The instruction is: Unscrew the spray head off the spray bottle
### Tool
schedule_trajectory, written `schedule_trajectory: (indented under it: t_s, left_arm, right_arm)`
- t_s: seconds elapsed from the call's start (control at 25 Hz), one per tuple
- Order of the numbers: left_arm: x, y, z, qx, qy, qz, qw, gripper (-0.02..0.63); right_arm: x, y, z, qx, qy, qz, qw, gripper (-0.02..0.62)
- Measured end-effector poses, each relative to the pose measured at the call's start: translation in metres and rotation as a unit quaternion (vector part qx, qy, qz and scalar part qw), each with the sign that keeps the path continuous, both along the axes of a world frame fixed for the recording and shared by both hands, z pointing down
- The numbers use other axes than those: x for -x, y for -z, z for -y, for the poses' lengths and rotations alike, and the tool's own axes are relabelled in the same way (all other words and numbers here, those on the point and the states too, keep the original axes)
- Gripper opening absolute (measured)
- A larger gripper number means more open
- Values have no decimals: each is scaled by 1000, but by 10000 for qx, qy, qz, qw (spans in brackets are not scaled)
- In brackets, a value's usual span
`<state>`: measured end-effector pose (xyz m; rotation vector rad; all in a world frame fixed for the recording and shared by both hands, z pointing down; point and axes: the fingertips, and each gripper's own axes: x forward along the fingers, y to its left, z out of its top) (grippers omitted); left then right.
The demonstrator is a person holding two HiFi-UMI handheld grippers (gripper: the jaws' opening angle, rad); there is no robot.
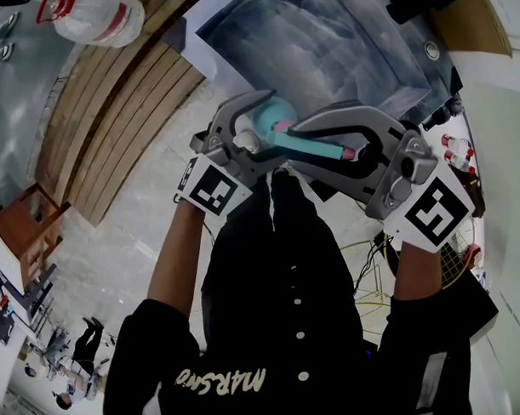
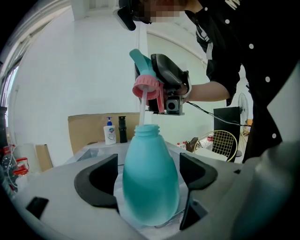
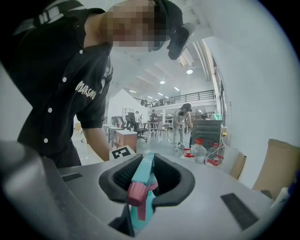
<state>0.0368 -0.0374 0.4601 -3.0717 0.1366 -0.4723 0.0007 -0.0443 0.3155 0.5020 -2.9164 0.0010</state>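
Teal bottle (image 2: 151, 178) between left fingers (image 2: 96, 185), spray head (image 3: 143, 177) between right fingers (image 3: 123, 177).

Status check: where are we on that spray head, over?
Left gripper shut on teal bottle. Right gripper shut on spray head, head off, above the neck; dip tube runs into it. Nothing in the way.

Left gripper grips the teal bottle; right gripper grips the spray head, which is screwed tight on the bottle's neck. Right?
No. The spray head is off: the left gripper view shows it raised above the bare neck of the teal bottle, only its tube reaching the opening. Both grips are as stated.
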Motion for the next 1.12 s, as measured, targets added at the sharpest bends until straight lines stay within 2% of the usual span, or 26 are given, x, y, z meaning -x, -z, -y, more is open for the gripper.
schedule_trajectory:
  t_s: [0.64,1.12]
  left_arm:
    - [3,41,-1,-246,31,-85,9997,400]
    - [5,54,-4,-313,51,-44,9995,399]
  right_arm:
    - [-7,47,-4,-205,-163,235,9994,91]
    - [-13,71,-14,-225,-228,268,9991,91]
